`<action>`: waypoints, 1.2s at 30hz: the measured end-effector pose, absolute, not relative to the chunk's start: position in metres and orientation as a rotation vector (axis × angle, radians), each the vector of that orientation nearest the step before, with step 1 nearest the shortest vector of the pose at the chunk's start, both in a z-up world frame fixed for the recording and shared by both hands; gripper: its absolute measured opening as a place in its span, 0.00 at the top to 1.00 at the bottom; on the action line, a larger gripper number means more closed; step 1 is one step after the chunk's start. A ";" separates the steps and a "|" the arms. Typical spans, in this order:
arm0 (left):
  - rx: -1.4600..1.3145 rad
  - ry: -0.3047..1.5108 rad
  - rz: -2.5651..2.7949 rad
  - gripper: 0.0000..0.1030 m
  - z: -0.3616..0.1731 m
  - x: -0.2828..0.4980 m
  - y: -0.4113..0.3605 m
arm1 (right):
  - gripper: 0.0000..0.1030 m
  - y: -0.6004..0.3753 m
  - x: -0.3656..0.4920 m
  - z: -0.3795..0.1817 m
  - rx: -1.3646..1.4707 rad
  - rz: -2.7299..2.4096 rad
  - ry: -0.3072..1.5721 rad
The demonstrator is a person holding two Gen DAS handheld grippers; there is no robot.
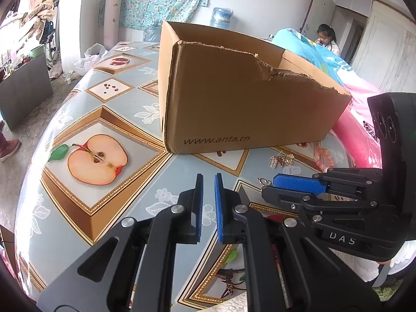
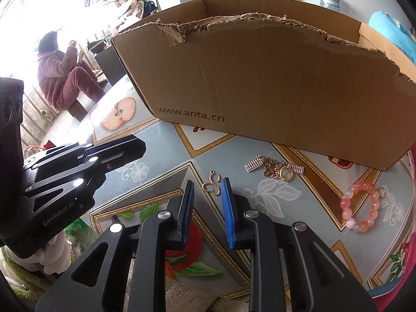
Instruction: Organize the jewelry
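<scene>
Left claw (image 1: pixel 208 182): slightly parted, nothing gripped.
Right claw (image 2: pixel 207 188): parted, gold butterfly clasp (image 2: pixel 212 184) just beyond, ungripped.
Tabletop (image 2: pixel 166 135): cardboard box (image 2: pixel 273 83) set far.

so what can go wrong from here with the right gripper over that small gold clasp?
1. The small gold butterfly-shaped clasp lies flat on the glossy patterned tablecloth, just ahead of the right gripper; the narrowly parted pads may slide it instead of pinching it.
2. The left gripper hovers close, so the two could collide.
3. The torn brown cardboard box has a tall near wall that a lifted piece might clip.
</scene>
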State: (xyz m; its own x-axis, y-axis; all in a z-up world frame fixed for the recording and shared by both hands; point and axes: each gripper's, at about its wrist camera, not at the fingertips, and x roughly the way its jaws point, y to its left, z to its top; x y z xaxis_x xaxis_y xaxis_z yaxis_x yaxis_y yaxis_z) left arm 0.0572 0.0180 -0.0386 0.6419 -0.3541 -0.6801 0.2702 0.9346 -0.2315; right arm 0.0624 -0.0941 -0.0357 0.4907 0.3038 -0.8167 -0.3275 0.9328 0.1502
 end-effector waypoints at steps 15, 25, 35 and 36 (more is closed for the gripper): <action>-0.118 0.809 -0.354 0.92 -0.041 0.059 0.016 | 0.77 -0.062 0.081 -0.031 -0.233 0.480 1.036; -0.124 0.806 -0.355 0.92 -0.041 0.059 0.016 | 0.85 -0.060 0.087 -0.031 -0.246 0.516 1.068; -0.129 0.803 -0.354 0.92 -0.042 0.059 0.018 | 0.86 -0.063 0.095 -0.031 -0.244 0.527 1.087; -0.129 0.803 -0.354 0.92 -0.041 0.058 0.019 | 0.86 -0.066 0.095 -0.030 -0.243 0.529 1.090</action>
